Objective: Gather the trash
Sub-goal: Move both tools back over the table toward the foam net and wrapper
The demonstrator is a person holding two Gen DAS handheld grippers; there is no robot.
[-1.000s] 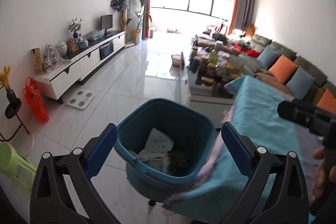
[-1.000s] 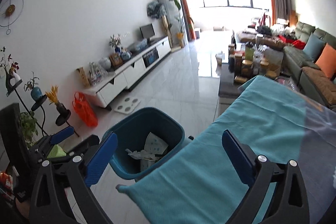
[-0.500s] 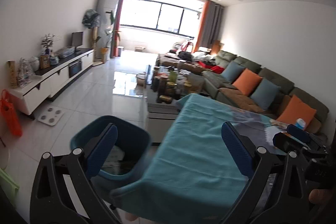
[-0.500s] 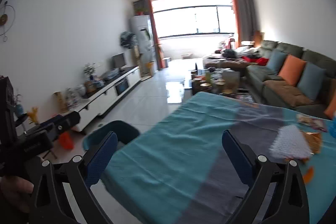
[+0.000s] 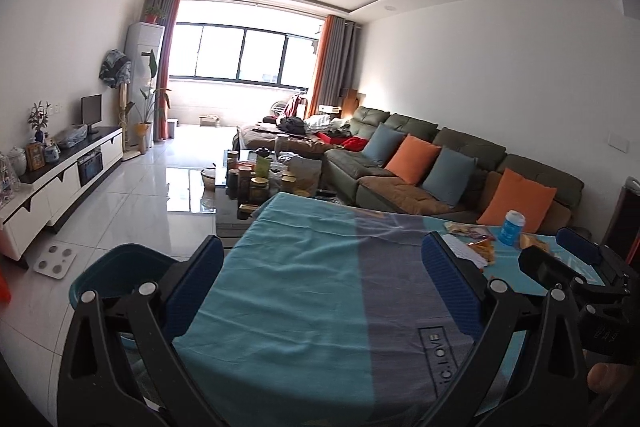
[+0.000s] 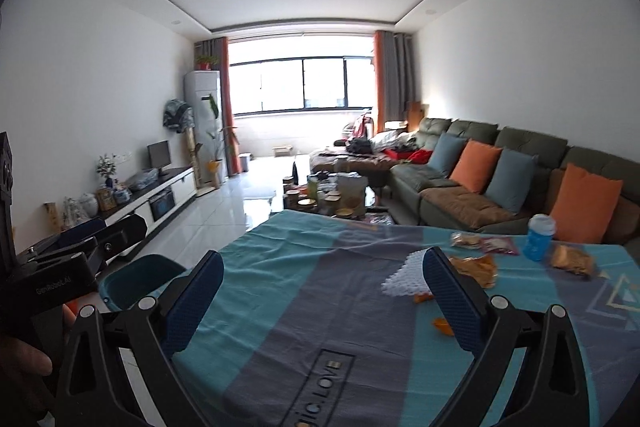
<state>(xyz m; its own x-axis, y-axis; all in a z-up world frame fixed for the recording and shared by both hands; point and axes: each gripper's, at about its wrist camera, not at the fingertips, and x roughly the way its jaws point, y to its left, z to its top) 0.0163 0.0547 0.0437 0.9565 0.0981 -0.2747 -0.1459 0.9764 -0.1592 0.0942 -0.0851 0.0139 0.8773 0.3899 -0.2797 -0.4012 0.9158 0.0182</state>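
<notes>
Item: left tool [image 5: 320, 285], fingers spread wide, nothing between them, over the near edge of the tabletop under its teal-and-grey cloth [image 5: 304, 267].

Item: right tool [image 6: 320, 285], likewise spread wide and empty.

Item: round dark-teal plastic waste bin [image 6: 136, 277], on the floor below and to the left of both tools, beside the tabletop's left edge.

Item: white textured paper napkin [image 6: 404, 279], flat on the cloth just ahead of our right tool's right finger. We judge it very light and limp; best pinched at a raised edge or corner, since a flat press may only slide it.

Item: crinkled orange snack wrapper [image 6: 478, 269], touching or just beyond the napkin. Probably light, slick and noisy; take it by a crumpled fold.

Item: small orange scraps [image 6: 442, 325], to the right of that finger. Fiddly; likely brittle.

Item: further wrappers [image 6: 570, 259] and a blue plastic cup with a pale lid [image 6: 540, 237], farther ahead and right. We judge the cup stiff, light if empty, and liable to tip; grip it across the body.
</notes>
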